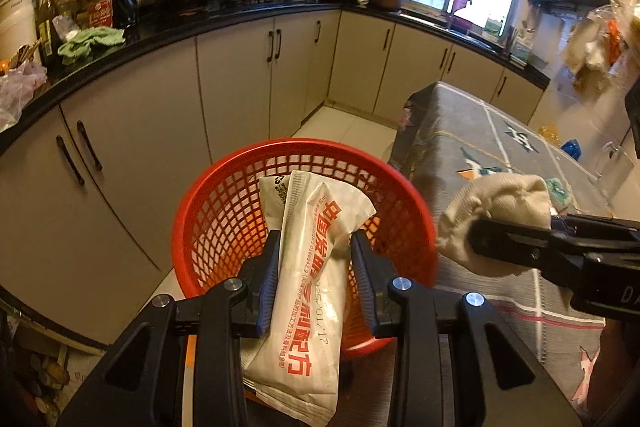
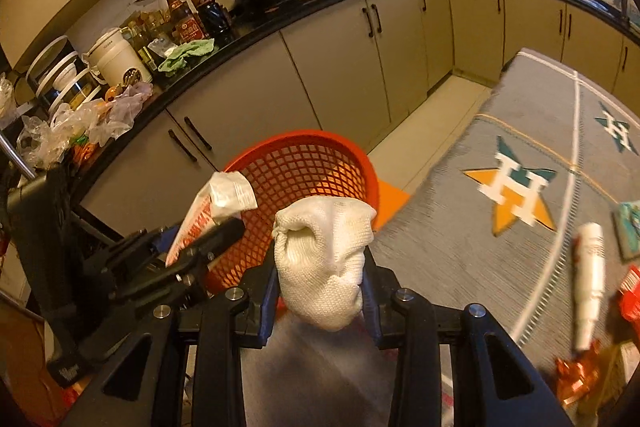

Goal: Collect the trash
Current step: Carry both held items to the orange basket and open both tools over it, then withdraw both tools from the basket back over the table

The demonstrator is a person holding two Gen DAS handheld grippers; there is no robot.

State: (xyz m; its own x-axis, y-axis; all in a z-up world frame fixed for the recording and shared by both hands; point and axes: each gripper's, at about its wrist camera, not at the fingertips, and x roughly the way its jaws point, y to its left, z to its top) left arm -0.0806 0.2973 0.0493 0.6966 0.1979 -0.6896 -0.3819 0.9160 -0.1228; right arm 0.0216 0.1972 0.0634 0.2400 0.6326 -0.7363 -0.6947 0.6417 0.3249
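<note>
My left gripper (image 1: 316, 243) is shut on a long white packet (image 1: 312, 307) with red print, held above the red mesh basket (image 1: 304, 145) on the floor. The packet's top end hangs over the basket's mouth. My right gripper (image 2: 322, 263) is shut on a balled white cloth wad (image 2: 324, 267), just right of the basket's rim (image 2: 304, 137) and over the table edge. The left wrist view shows the right gripper (image 1: 476, 239) with the wad (image 1: 500, 203) at the right. In the right wrist view the left gripper (image 2: 196, 231) and its packet (image 2: 224, 195) are at the left.
A grey patterned cloth covers the table (image 2: 460, 227) on the right; a white tube (image 2: 588, 283), a red wrapper (image 2: 632, 295) and orange foil (image 2: 580, 375) lie on it. Behind the basket run cabinets (image 1: 240, 87) under a black counter (image 1: 168, 35) crowded with bottles and pans.
</note>
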